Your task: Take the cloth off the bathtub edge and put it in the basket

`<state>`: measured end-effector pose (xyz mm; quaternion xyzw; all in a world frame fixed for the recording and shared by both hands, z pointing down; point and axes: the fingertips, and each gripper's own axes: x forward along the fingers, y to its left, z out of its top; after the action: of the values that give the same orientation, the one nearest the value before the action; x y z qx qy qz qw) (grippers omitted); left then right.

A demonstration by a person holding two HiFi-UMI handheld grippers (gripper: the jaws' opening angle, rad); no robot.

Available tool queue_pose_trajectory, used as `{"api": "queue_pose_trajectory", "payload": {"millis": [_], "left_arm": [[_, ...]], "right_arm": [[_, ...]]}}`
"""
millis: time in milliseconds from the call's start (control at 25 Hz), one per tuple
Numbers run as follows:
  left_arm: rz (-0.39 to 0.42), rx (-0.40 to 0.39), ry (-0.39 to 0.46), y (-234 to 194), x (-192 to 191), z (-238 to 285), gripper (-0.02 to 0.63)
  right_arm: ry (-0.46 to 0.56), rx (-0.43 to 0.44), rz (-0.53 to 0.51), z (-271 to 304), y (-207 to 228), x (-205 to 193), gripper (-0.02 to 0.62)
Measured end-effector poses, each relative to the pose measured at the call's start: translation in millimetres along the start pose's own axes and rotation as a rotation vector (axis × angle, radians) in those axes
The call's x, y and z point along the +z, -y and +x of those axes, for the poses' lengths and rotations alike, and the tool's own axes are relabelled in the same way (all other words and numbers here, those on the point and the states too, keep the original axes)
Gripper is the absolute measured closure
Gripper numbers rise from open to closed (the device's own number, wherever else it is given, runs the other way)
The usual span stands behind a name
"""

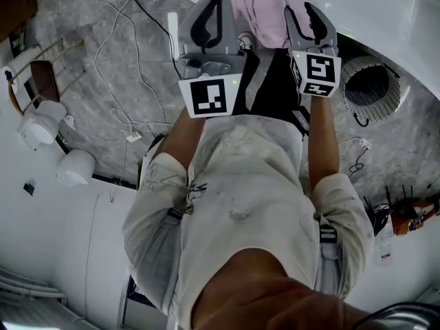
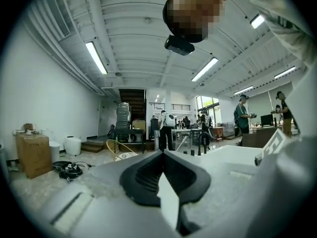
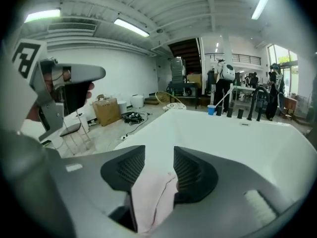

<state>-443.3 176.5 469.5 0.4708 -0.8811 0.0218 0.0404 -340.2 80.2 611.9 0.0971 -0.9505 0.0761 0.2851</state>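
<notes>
On the bathtub [image 1: 392,12] edge: pink cloth [image 1: 265,5], draped over. Right hand-held gripper [image 3: 159,155]: stands a little open, cloth loose between its jaws. Left hand-held gripper [image 2: 162,153]: sits shut, holds nothing. Basket [image 1: 371,84]: rests on the floor [image 1: 103,60] beside the bathtub.

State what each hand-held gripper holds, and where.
Nothing held. Left hand-held gripper shut, empty; right hand-held gripper open, pink cloth loose between its jaws.
</notes>
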Motion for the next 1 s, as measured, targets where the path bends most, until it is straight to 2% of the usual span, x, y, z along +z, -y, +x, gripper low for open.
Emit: {"api": "queue_pose_trajectory", "payload": {"millis": [240, 360, 440, 520, 600, 680, 920, 1000], "left_arm": [[-0.013, -0.046, -0.069, 9, -38, 1, 0.604], [-0.013, -0.057, -0.087, 12, -48, 1, 0.604], [-0.021, -0.055, -0.097, 13, -54, 2, 0.604], [-0.032, -0.053, -0.109, 15, -61, 2, 0.604], [-0.043, -0.055, -0.122, 16, -69, 3, 0.604], [-0.044, -0.057, -0.132, 17, -73, 3, 0.604], [-0.052, -0.051, -0.137, 15, -72, 2, 0.604], [-0.065, -0.064, -0.153, 17, -75, 2, 0.604]], "right_arm": [[-0.187, 0.114, -0.033, 40, -8, -72, 0.204], [-0.279, 0.156, -0.093, 55, -11, -99, 0.140], [-0.339, 0.182, -0.172, 64, -13, -119, 0.079], [-0.410, 0.197, -0.304, 74, -15, -144, 0.030], [-0.487, 0.205, -0.421, 83, -16, -169, 0.014], [-0.526, 0.194, -0.481, 91, -15, -184, 0.011], [-0.511, 0.136, -0.584, 100, -10, -192, 0.015], [-0.506, 0.133, -0.623, 99, -10, -195, 0.063]]}}
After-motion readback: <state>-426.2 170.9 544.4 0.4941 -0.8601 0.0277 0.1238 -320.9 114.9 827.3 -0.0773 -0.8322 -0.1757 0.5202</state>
